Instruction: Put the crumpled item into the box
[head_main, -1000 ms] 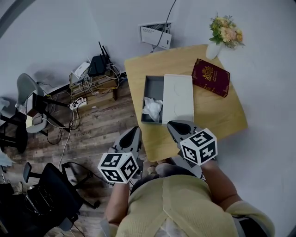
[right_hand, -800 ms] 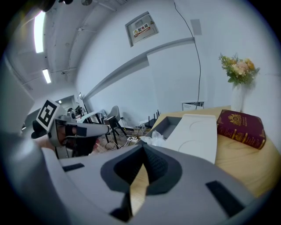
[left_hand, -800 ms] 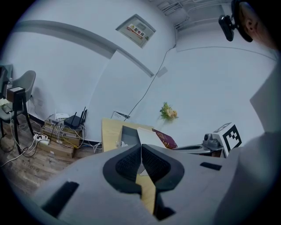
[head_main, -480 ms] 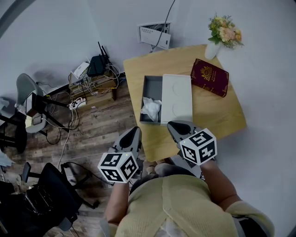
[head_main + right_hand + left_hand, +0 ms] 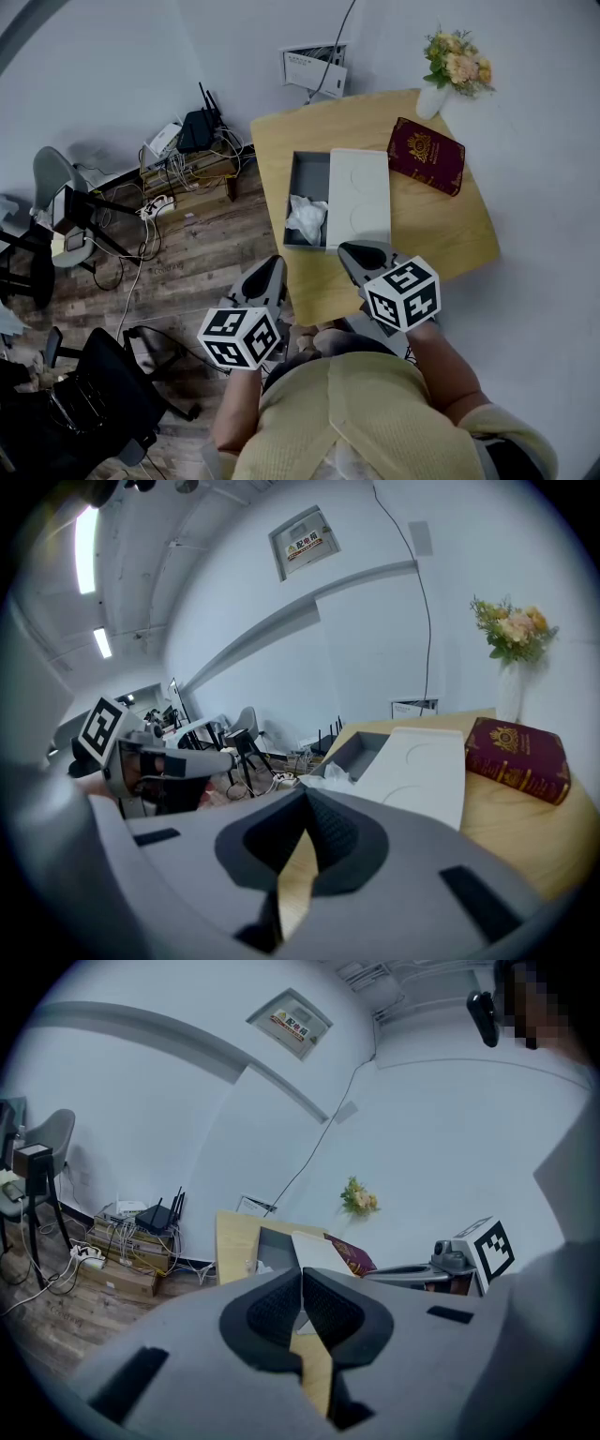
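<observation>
In the head view we see the crumpled item [image 5: 307, 220] lying in the box's [image 5: 312, 173] near end on the counter [image 5: 281, 141]. In the left gripper view our left hand-held gripper [image 5: 301, 1277] is closed, empty. In the right gripper view our right hand-held gripper [image 5: 305, 799] is closed too, holding nothing.

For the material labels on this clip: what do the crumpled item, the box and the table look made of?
Crumpled item: thin white paper or tissue, matte, sharply creased. Box: probably grey cardboard, matte, thin straight walls. Table: light wood or wood-look laminate, smooth, faint grain.
</observation>
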`<state>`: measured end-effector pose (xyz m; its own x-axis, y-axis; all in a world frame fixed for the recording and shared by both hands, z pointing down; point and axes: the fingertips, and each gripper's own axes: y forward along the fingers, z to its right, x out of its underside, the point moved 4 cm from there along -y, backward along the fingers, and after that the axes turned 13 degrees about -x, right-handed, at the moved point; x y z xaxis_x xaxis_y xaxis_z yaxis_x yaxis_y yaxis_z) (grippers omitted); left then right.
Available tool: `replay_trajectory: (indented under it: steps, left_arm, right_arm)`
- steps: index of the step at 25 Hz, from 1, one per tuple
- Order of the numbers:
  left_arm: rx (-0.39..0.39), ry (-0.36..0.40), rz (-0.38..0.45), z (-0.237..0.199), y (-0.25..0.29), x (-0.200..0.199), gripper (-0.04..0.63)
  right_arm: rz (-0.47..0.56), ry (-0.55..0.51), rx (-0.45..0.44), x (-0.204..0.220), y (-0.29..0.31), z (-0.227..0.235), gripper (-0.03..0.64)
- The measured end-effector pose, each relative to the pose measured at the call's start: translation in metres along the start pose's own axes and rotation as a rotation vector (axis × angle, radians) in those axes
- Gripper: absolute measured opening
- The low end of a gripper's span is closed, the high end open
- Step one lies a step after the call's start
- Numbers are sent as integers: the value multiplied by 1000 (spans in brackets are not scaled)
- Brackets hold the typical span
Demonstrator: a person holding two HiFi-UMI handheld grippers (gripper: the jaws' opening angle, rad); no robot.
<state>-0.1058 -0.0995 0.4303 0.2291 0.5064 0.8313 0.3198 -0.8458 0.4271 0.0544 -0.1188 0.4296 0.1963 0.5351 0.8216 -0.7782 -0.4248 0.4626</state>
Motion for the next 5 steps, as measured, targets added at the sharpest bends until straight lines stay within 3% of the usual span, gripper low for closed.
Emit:
replay_trajectory:
  steps: [5]
  left_arm:
    - [-1, -6, 4, -2, 0, 0, 26]
  right_arm:
    - [-2, -3, -6, 0, 2, -2, 29]
